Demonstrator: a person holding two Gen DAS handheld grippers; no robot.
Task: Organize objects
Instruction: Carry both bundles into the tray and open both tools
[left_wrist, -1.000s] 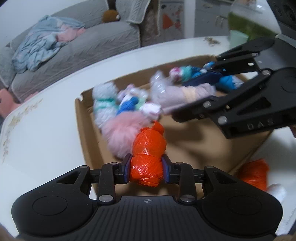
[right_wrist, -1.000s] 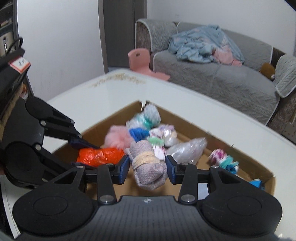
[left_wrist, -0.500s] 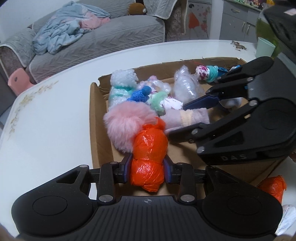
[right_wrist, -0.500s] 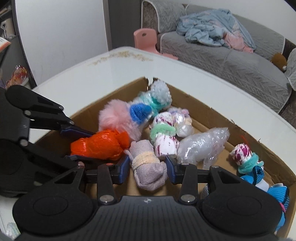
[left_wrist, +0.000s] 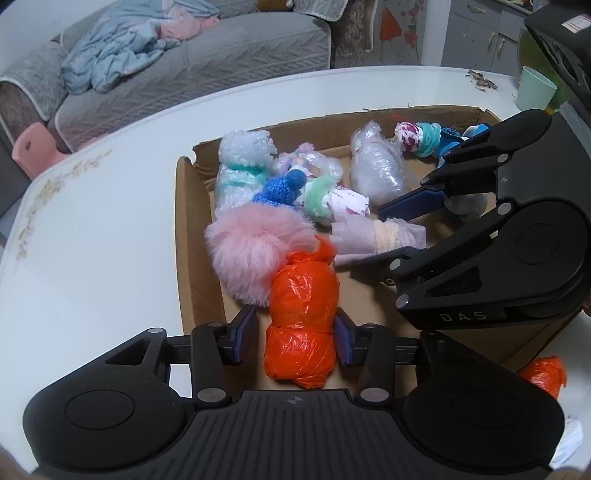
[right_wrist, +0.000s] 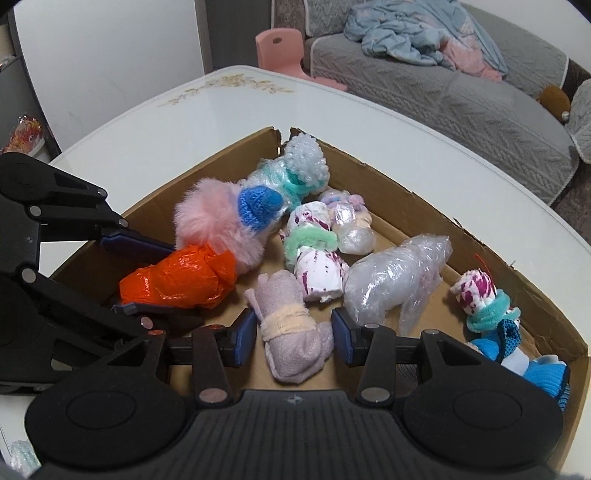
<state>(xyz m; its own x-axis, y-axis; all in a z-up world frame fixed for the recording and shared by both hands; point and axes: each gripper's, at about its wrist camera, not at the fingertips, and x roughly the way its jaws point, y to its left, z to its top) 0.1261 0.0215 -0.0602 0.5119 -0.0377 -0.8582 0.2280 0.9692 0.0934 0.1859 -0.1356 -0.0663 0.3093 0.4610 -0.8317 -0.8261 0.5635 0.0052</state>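
Note:
An open cardboard box (left_wrist: 186, 236) (right_wrist: 406, 192) lies on the white table and holds several wrapped bundles. My left gripper (left_wrist: 295, 338) is open around an orange plastic-wrapped bundle (left_wrist: 301, 317) (right_wrist: 181, 277), which rests on the box floor with small gaps to both pads. My right gripper (right_wrist: 294, 339) is open around a lilac cloth roll with a cream band (right_wrist: 291, 328) (left_wrist: 376, 236), which also lies on the box floor. The left gripper (right_wrist: 125, 273) shows in the right wrist view. The right gripper (left_wrist: 391, 232) shows in the left wrist view.
In the box lie a pink fluffy ball (left_wrist: 255, 251), a blue knitted piece (right_wrist: 258, 203), bubble-wrap bundles (right_wrist: 391, 280) and patterned rolls (right_wrist: 317, 262). Another orange bundle (left_wrist: 543, 373) lies on the table outside the box. A green cup (left_wrist: 535, 88) stands far right. A sofa is behind.
Both grippers lowered their bundles into the box and their jaws opened, so the orange bundle and the lilac roll now lie loose between the pads.

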